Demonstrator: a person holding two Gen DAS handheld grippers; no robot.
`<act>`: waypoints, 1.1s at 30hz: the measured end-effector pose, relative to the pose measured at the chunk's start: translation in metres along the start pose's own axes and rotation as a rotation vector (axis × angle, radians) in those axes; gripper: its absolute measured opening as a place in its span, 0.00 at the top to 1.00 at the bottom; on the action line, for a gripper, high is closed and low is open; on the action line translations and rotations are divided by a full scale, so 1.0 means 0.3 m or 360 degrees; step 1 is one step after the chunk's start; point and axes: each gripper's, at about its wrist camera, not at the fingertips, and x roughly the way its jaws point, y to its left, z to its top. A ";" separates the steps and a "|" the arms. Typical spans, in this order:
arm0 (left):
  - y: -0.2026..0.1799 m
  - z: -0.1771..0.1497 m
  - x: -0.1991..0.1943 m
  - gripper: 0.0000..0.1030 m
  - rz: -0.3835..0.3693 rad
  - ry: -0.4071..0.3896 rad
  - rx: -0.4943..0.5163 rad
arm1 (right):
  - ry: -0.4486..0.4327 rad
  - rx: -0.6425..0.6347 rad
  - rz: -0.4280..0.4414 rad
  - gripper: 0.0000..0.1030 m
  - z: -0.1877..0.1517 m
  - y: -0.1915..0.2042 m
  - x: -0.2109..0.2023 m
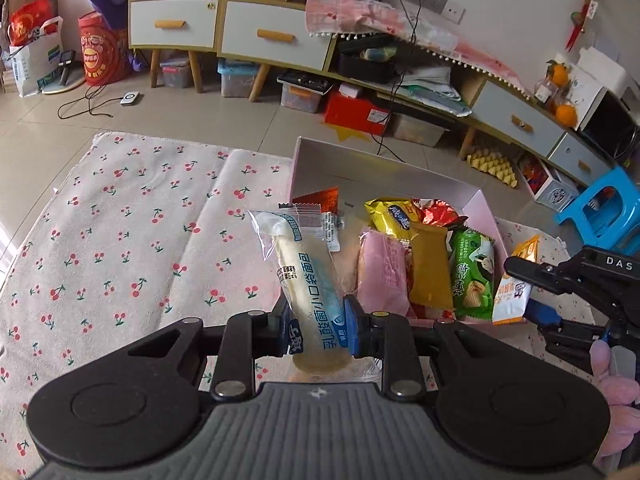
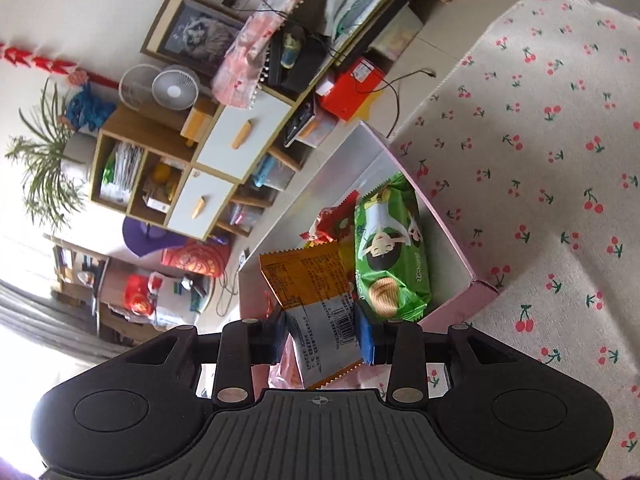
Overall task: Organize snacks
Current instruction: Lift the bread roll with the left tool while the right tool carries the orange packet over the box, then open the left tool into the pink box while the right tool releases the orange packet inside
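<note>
The left gripper (image 1: pixel 316 330) is clamped on a clear bread pack (image 1: pixel 304 276) that stands up between its blue pads, just short of the pink box (image 1: pixel 472 194). Ahead and to its right the box holds a pink pack (image 1: pixel 382 276), a yellow pack (image 1: pixel 430 268), a green biscuit pack (image 1: pixel 472 276) and a few more wrappers behind.

The right gripper (image 2: pixel 324 334) pinches an orange pack (image 2: pixel 316 288) by its lower end, over the near edge of the box, with the green biscuit pack touching its right finger. No earlier view shows whether its jaws have moved.

Everything sits on a cherry-print cloth (image 1: pixel 132 216) over a tiled floor (image 1: pixel 192 116). Beyond stand a low cabinet (image 1: pixel 240 36) with white drawers, storage bins, a red box (image 1: pixel 354 114) and a blue stool (image 1: pixel 608 208).

The bread pack carries blue Chinese print; the right gripper's arm reads "DAS".
</note>
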 end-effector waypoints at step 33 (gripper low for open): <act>-0.142 0.104 0.110 0.36 0.0114 -0.0104 0.0133 | 0.0002 -0.0203 -0.0104 0.32 0.025 0.026 -0.035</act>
